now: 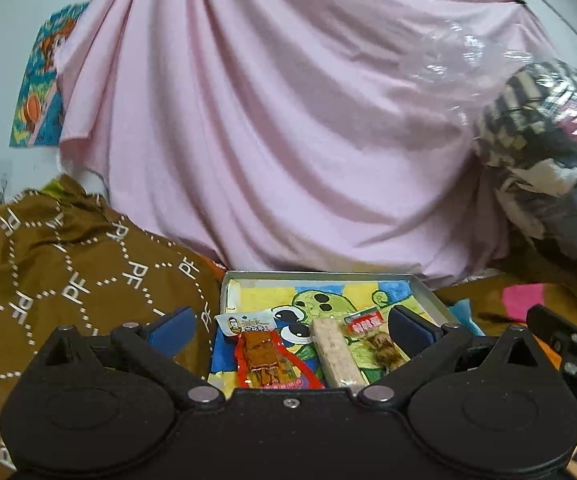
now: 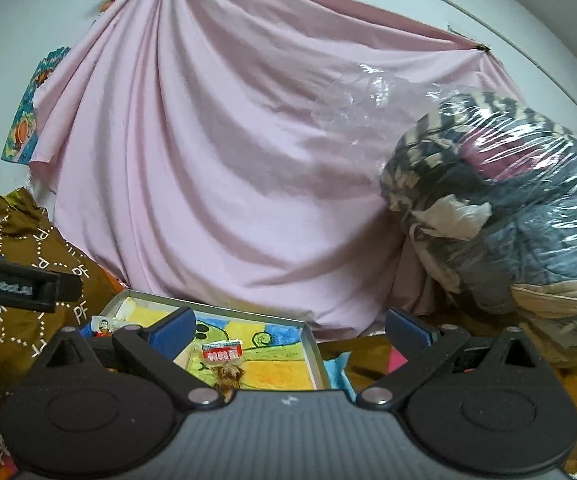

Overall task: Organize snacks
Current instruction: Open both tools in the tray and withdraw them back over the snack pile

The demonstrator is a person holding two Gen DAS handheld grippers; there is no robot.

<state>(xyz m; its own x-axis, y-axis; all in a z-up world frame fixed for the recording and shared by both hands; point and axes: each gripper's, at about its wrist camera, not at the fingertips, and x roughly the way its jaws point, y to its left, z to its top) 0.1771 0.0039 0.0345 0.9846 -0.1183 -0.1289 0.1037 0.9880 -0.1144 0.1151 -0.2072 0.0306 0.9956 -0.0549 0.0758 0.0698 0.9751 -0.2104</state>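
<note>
Left tool (image 1: 290, 326): released, blue pads spread wide, nothing between them, held above the near end of the tray (image 1: 428, 292). Right tool (image 2: 290, 328): likewise released, pads far apart and empty, over the tray's near right part.

Shallow metal tray, grey rim, bottom lined with a bright cartoon drawing in green, yellow and blue. Inside it, three snacks side by side in the left wrist view: a red-edged clear packet (image 1: 266, 364) with a brown slab and a white printed header, on the left; a pale wrapped bar (image 1: 338, 354) in the middle, lying lengthwise; a small clear packet (image 1: 376, 344) with a red label and a brown lump, on the right, just beside the bar. Same small packet (image 2: 226, 356) visible in the right wrist view, near the tray's middle, partly behind the tool body.

Brown cloth with white "PF" pattern (image 1: 68, 272) under and left of the tray. Pink draped sheet (image 1: 268, 120) behind. Clear plastic bag of folded clothes (image 2: 508, 208) to the right. Colourful poster (image 1: 40, 92) on the wall at far left.
</note>
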